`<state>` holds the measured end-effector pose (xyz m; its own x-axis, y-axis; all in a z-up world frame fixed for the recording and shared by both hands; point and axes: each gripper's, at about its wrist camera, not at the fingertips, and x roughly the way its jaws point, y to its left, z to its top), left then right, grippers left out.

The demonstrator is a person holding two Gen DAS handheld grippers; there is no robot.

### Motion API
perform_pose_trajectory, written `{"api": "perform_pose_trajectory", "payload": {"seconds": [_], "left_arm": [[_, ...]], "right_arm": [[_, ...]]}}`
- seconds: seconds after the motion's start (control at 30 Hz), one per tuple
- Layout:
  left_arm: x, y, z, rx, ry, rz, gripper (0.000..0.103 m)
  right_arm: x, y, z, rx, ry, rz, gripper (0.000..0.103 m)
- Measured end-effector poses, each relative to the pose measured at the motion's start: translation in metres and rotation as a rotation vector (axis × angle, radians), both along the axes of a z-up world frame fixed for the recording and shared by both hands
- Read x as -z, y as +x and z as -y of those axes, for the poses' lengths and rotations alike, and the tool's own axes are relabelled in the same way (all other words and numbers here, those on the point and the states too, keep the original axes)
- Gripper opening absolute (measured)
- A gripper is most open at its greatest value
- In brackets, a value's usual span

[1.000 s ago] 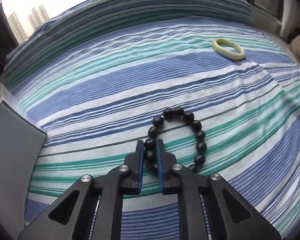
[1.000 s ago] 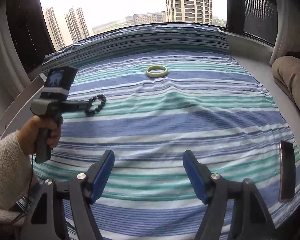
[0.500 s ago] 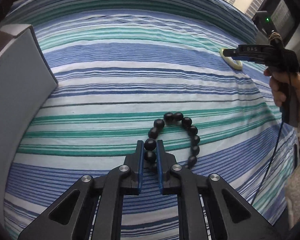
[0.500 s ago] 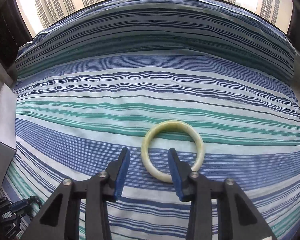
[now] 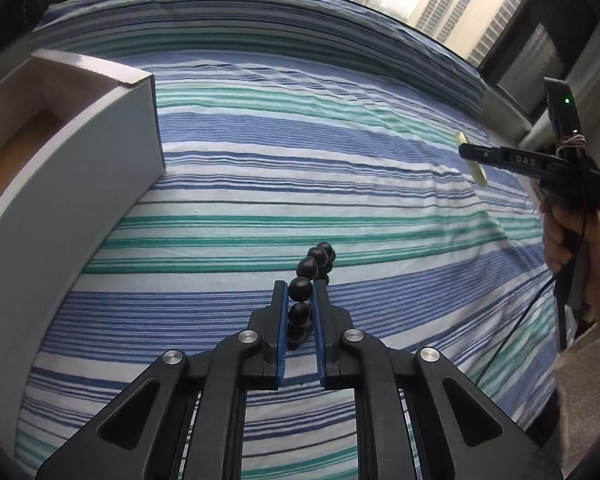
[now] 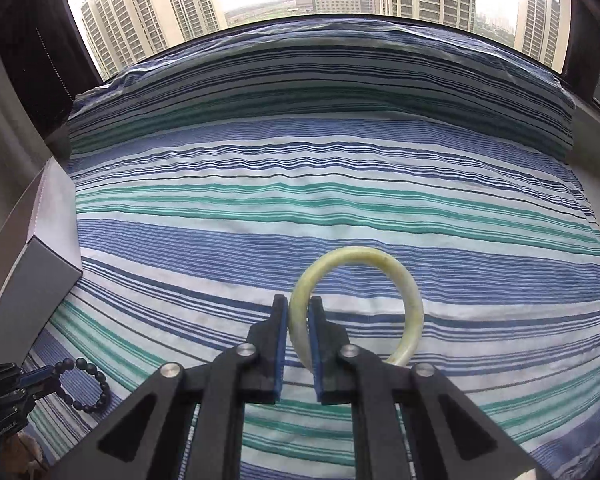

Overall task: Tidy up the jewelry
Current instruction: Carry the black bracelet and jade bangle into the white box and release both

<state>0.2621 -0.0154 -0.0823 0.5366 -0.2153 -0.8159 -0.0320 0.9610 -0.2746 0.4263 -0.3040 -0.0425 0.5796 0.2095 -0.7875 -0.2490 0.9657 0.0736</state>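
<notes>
My left gripper [image 5: 300,292] is shut on a black bead bracelet [image 5: 314,264] and holds it above the striped bedspread; the beads hang past the fingertips. It also shows in the right wrist view [image 6: 90,384], held by the left gripper [image 6: 54,372] at the lower left. My right gripper [image 6: 299,306] is shut on the left side of a pale green bangle [image 6: 400,280], which stands tilted up from the cloth. In the left wrist view the bangle [image 5: 474,168] shows edge-on in the right gripper [image 5: 466,151] at the right.
An open white box [image 5: 80,152] stands on the left of the bed, also seen in the right wrist view [image 6: 40,276]. The blue, green and white striped bedspread [image 6: 340,200] covers the bed. Windows and a dark frame lie beyond.
The right gripper has closed on the bangle and tilted it up off the cloth. The left gripper has lifted the bead bracelet and turned toward the white box.
</notes>
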Motion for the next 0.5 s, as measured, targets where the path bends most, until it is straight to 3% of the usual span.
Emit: {"api": "perform_pose_trajectory", "payload": {"seconds": [0.27, 0.5], "left_arm": [[-0.043, -0.044, -0.029, -0.018, -0.05, 0.058, 0.009], [-0.097, -0.088, -0.075, -0.064, -0.09, 0.128, 0.009]], "right_arm": [[-0.025, -0.083, -0.028, -0.114, 0.048, 0.04, 0.01], [-0.066, -0.121, -0.086, -0.221, 0.108, 0.088, 0.011]]}}
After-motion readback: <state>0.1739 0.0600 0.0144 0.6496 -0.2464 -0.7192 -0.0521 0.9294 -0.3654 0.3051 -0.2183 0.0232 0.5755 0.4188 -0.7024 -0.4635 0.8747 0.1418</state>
